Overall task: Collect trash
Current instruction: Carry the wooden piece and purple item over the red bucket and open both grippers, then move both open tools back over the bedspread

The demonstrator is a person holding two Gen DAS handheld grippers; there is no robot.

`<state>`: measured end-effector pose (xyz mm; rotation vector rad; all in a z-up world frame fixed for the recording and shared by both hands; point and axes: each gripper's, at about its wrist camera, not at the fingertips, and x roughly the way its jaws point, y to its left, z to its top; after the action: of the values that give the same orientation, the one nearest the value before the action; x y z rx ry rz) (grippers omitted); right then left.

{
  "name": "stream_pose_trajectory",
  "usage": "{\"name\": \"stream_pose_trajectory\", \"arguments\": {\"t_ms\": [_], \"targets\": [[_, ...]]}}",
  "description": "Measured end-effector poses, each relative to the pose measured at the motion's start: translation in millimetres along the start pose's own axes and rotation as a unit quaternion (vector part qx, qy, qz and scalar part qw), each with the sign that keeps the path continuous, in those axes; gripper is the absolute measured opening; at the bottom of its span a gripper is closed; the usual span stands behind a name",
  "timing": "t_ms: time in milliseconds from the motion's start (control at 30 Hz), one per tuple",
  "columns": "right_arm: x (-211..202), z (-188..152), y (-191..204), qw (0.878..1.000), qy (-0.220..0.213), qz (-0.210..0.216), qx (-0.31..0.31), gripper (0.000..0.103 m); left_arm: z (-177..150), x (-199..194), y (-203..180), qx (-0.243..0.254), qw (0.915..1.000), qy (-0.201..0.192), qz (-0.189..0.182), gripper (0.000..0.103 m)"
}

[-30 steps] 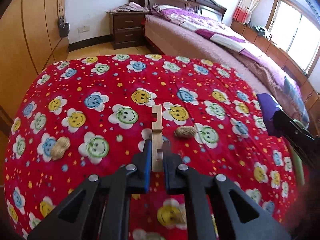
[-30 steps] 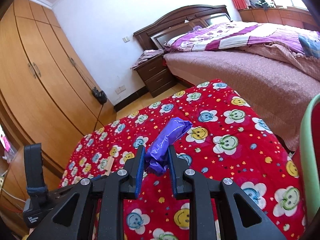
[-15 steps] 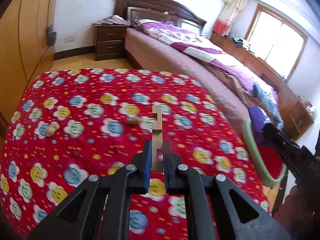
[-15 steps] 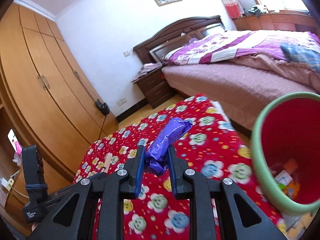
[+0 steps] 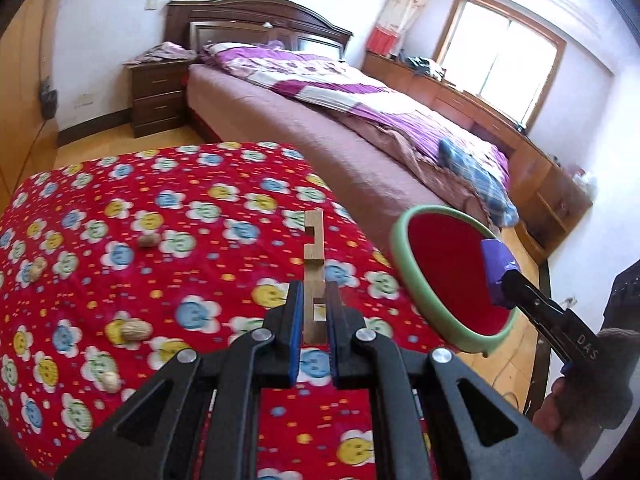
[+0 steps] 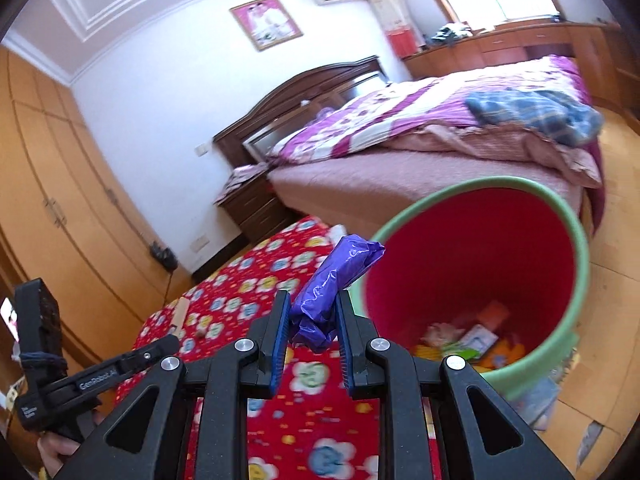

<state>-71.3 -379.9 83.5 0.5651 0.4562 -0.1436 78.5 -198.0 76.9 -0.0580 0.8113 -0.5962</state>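
While the left gripper (image 5: 314,312) pinches a notched wooden strip (image 5: 313,276) upright between its blue pads, the left wrist view looks across a table draped in a red smiley-flower cloth (image 5: 168,264). Peanuts (image 5: 136,330) lie scattered toward the cloth's left edge, with a walnut (image 5: 149,240) farther back. Beyond the cloth's right edge stands a red bin with a green rim (image 5: 404,280), and the right gripper (image 5: 505,284) holds a purple wrapper (image 5: 496,266) over its opening.

From the right wrist view, the right gripper (image 6: 310,320) is clamped on the crumpled purple wrapper (image 6: 336,276), just beside the bin's (image 6: 576,280) near rim. Mixed litter (image 6: 472,340) lies on the bin's bottom. The left gripper (image 6: 160,350) shows at lower left.
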Motion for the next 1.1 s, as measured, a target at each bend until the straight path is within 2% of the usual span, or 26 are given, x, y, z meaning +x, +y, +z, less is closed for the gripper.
{"name": "stream_pose_trajectory", "arguments": {"t_ms": [200,400,633,833,900,967,1100], "targets": [[-7,1,-43,0.999,-0.010,-0.031,0.038,0.023,0,22,-40,0.035,0.9991,0.020,-0.016,0.010],[-4,-4,-77,0.996,-0.001,-0.049,0.069,0.027,0,46,-75,0.068,0.9964,0.037,-0.036,0.009],[-11,-6,-93,0.995,-0.007,-0.053,0.081,0.031,2,81,-111,0.105,0.9908,0.060,-0.060,0.009],[-13,-9,-95,0.995,-0.004,-0.053,0.083,0.035,4,103,-126,0.124,0.9882,0.065,-0.061,0.009],[-11,-9,-95,0.995,-0.002,-0.053,0.082,0.036,4,106,-128,0.126,0.9882,0.066,-0.057,0.012],[-11,-10,-95,0.995,-0.001,-0.053,0.081,0.037,3,106,-126,0.122,0.9890,0.066,-0.050,0.026],[-11,-10,-92,0.996,-0.001,-0.052,0.077,0.041,0,102,-119,0.110,0.9906,0.066,-0.047,0.031]]}}
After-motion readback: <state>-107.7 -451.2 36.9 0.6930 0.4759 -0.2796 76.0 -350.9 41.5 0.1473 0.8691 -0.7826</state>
